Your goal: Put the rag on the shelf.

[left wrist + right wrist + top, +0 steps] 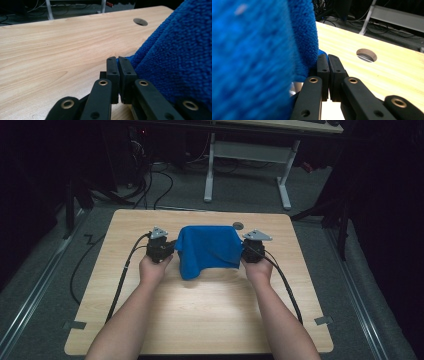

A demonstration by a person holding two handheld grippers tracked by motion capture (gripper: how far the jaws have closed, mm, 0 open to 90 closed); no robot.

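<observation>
Holding a blue cloth [207,249] up between my two grippers, I have it stretched over the middle of the worktop [200,310], with its lower edge sagging to a point toward me; I cannot tell whether that point touches the wood. My left gripper [161,249] is at the cloth's left edge and my right gripper [254,249] at its right edge.

In the left gripper view my fingers [113,72] are clenched together, with a small tuft of the cloth poking out at their tips; the rest of the cloth [180,57] rises at the right and runs off the frame. In the right gripper view my fingers [323,70] are likewise pinched on a blue corner, and the cloth [257,55] hangs close to the lens at the left, blurred and cut off by the frame.

From above, both sets of fingertips are hidden behind the gripper bodies and the cloth's edges. A round hole [238,225] in the worktop sits just past the cloth's far edge. The room beyond the worktop is dark and hard to make out.
</observation>
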